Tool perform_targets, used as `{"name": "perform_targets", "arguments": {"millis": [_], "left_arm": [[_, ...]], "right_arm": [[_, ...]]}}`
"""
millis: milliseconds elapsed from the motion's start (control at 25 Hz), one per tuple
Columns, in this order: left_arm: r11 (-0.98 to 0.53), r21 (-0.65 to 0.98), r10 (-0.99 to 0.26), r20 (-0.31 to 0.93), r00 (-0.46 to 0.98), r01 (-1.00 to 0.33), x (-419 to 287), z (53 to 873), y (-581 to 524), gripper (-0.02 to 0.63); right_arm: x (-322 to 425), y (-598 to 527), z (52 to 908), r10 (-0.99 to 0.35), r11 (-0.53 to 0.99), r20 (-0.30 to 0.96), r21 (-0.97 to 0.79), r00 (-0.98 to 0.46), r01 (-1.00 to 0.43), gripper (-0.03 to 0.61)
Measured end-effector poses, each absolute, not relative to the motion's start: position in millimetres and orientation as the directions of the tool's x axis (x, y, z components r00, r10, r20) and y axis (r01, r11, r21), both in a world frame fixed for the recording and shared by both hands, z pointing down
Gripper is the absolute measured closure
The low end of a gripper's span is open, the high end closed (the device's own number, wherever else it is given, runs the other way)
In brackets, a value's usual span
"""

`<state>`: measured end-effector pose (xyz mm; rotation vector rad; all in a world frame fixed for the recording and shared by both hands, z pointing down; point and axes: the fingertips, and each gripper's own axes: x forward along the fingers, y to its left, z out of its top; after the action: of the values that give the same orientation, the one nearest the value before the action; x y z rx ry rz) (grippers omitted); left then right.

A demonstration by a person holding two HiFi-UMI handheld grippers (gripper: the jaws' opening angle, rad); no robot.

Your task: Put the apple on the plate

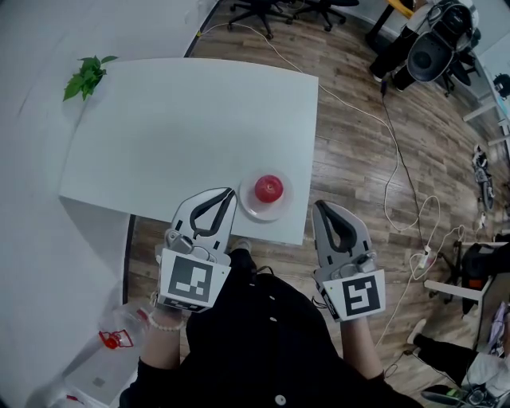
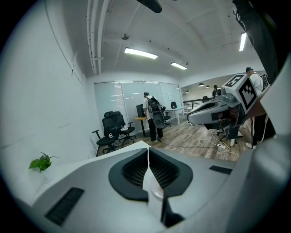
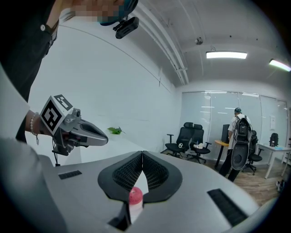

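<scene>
A red apple (image 1: pixel 268 189) sits on a small clear plate (image 1: pixel 249 205) at the front right corner of the white table (image 1: pixel 191 127). My left gripper (image 1: pixel 229 192) is shut and empty, its tip just left of the plate. My right gripper (image 1: pixel 319 205) is also shut with nothing in it, hovering over the floor just right of the table's corner. In the right gripper view the apple (image 3: pixel 135 195) shows low through the gap behind the closed jaw tips (image 3: pixel 142 152), with the left gripper (image 3: pixel 72 129) off to the left. The left gripper view shows its jaws (image 2: pixel 148 149) touching.
A green leafy sprig (image 1: pixel 88 76) lies at the table's far left corner. Cables (image 1: pixel 398 183) and a power strip (image 1: pixel 422 259) run over the wooden floor on the right. Office chairs (image 1: pixel 263 12) stand beyond the table. A person with a backpack (image 2: pixel 154 116) stands farther off.
</scene>
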<state>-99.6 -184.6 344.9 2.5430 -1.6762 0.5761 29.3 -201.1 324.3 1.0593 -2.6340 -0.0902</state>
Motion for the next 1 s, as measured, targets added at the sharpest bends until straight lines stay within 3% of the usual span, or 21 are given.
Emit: {"name": "perform_targets", "arguments": {"millis": [1000], "left_arm": [[-0.429,-0.147,-0.874,0.317,0.368,-0.891,-93.1,341.9,-190.7,0.594]], "right_arm": [[28.9,-202.5,324.9,-0.679,0.732,0.260,0.171,-0.687,-0.659,0.537]]}}
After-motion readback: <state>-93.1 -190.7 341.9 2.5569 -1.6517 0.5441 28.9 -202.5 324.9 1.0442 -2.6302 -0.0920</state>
